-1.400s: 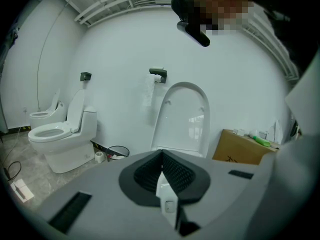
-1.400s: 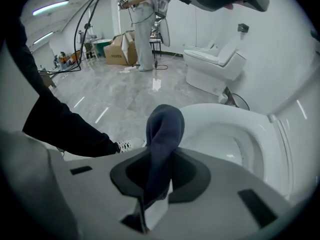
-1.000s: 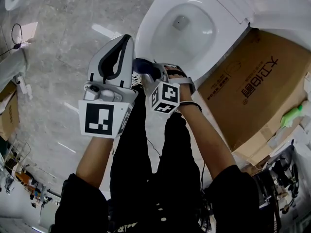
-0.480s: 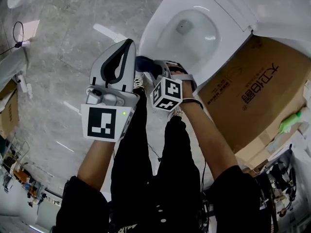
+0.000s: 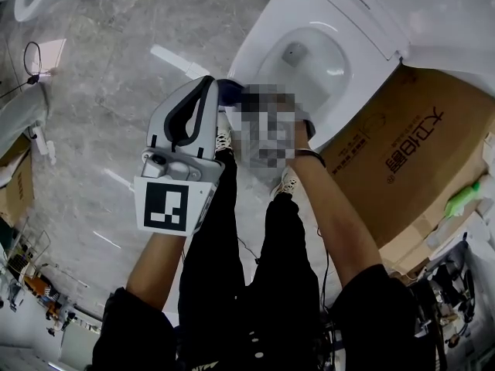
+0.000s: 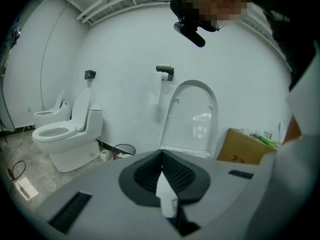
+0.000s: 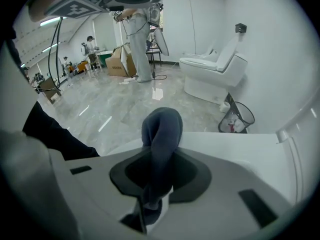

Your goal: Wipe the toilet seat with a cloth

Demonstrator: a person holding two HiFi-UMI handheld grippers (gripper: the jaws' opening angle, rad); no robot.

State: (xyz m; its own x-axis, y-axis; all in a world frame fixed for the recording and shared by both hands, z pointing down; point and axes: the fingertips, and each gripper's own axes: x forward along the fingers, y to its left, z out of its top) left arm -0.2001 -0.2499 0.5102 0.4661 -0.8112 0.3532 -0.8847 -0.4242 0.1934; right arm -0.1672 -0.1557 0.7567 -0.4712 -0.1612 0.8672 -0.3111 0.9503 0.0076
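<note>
Jaws pinching cloth (image 7: 161,126), right gripper (image 7: 159,160)

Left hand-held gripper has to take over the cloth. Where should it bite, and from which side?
Probably the rounded fold of the cloth that bulges past the tips of the right hand-held gripper. The rest is pinched between its shut jaws. Come from beyond those tips, on the toilet seat side. The left hand-held gripper is shut, so open it first.
</note>
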